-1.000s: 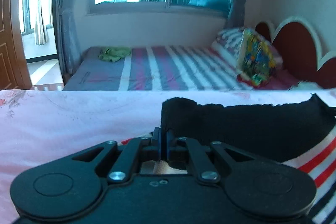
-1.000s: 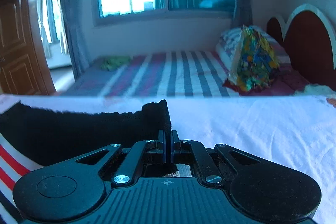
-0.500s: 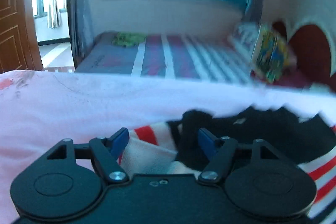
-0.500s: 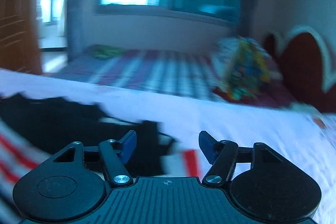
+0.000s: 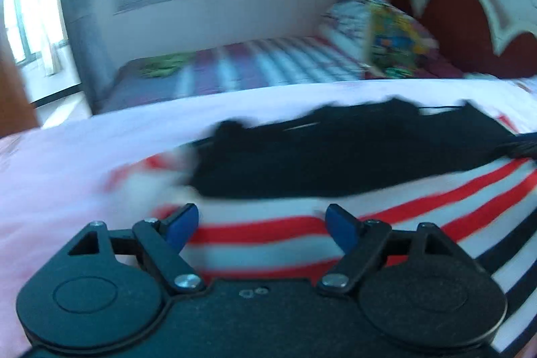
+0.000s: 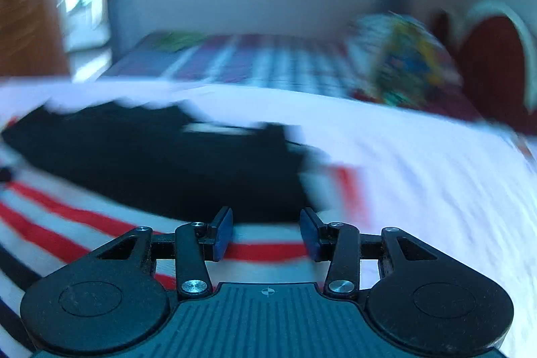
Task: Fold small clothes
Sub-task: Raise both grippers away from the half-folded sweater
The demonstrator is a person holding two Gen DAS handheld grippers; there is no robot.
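A small garment with a black upper part [image 5: 335,156] and red, white and black stripes [image 5: 268,234] lies on a pale pink sheet [image 5: 67,173]. My left gripper [image 5: 261,223] is open and empty, just above the striped part near its left end. The garment also shows in the right wrist view [image 6: 151,163]. My right gripper [image 6: 265,230] is open and empty, above the stripes near the garment's right end [image 6: 335,190]. Both views are blurred by motion.
Beyond the pink sheet [image 6: 419,173] is a bed with a striped cover [image 5: 268,66], a colourful pillow [image 5: 392,46], a green cloth [image 5: 164,66] and a red headboard [image 5: 463,22]. A window and curtains are behind, a wooden door at left.
Both grippers were shut on the garment's black edge a second ago. They have opened, let it go and pulled back, and the black part now lies folded over the stripes.
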